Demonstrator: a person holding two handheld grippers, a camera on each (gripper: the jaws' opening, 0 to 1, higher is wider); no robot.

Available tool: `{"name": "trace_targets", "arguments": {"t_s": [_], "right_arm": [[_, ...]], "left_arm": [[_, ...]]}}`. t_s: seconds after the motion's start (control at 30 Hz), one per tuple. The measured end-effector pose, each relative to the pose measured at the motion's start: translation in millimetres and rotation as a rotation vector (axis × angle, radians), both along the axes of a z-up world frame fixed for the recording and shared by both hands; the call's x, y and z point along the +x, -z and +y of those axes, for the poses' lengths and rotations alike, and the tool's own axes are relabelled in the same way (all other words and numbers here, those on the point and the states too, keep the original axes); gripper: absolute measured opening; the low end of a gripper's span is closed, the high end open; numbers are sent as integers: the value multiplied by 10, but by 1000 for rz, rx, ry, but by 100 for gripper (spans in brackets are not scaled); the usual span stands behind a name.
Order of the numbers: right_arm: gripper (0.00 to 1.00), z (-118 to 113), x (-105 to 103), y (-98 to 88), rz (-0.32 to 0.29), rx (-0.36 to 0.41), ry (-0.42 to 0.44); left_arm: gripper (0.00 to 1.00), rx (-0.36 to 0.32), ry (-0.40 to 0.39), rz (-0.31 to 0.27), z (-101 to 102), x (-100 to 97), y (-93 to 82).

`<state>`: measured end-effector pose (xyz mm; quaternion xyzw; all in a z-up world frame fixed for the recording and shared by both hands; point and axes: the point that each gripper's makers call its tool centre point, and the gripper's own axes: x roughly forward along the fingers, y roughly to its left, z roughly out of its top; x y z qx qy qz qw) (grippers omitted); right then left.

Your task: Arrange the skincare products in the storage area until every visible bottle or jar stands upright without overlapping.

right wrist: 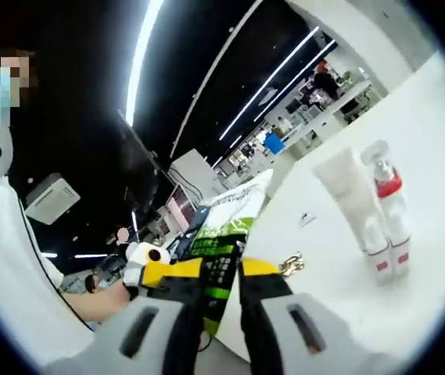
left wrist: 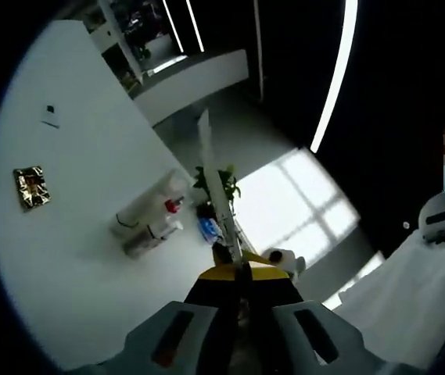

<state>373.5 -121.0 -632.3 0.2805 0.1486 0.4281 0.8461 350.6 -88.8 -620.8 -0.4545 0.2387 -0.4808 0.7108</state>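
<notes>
My left gripper (left wrist: 242,270) is shut on a thin flat packet (left wrist: 214,180), seen edge-on and reaching up from the yellow jaw tips. In the right gripper view the same kind of packet (right wrist: 226,226), green and white, sits between the yellow tips of my right gripper (right wrist: 218,272), which is shut on it. On the white table stand a white tube (right wrist: 349,199) and a clear-capped bottle with a red collar (right wrist: 388,199), side by side and close together. The left gripper view shows the tube (left wrist: 145,209), the red-collared bottle (left wrist: 174,206) and another pale bottle (left wrist: 153,238) grouped together.
A gold foil square (left wrist: 31,187) lies apart on the white table (left wrist: 89,297); it also glints near the packet (right wrist: 291,264). A small tag (right wrist: 306,220) lies on the tabletop. A person in white (right wrist: 3,258) is close by. Part of the other gripper (right wrist: 145,266) shows at left.
</notes>
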Motion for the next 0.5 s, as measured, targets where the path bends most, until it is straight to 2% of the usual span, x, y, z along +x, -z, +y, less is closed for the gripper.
{"name": "trace_targets", "arguments": {"t_s": [0.1,0.23,0.5], "right_arm": [[22,5,32,75,-15,-50,5],[34,-2,52,126,-15,-71,8],[47,-57,118,263,16,-110,16]], "left_arm": [[0,8,2,15,7,36,51],[0,55,3,43,17,76,198],[0,96,0,97,51,121,420]]}}
